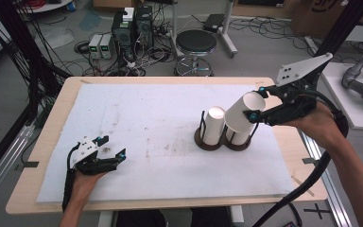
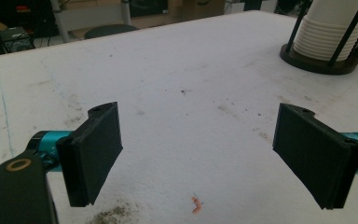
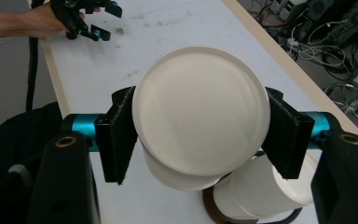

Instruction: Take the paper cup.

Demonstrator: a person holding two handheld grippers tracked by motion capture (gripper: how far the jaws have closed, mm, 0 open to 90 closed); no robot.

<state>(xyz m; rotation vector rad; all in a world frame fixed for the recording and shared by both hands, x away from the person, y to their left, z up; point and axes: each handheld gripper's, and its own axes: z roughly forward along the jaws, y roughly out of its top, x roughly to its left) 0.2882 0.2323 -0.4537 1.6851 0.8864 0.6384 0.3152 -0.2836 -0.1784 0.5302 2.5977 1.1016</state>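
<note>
smooth white paper cup point(image 3: 200, 112) between right tool point(image 3: 200, 133) pads

We count two stacks of white paper cups — one point(image 1: 213, 125) on the left, one point(image 1: 242, 119) on the right — each in its own dark round holder, so two holders point(image 1: 208, 143) point(image 1: 238, 144). Two grippers — the left point(image 1: 112, 147), the right point(image 1: 258, 103). One round black stool point(image 1: 196, 42) stands beyond the one table point(image 1: 52, 124).
</note>
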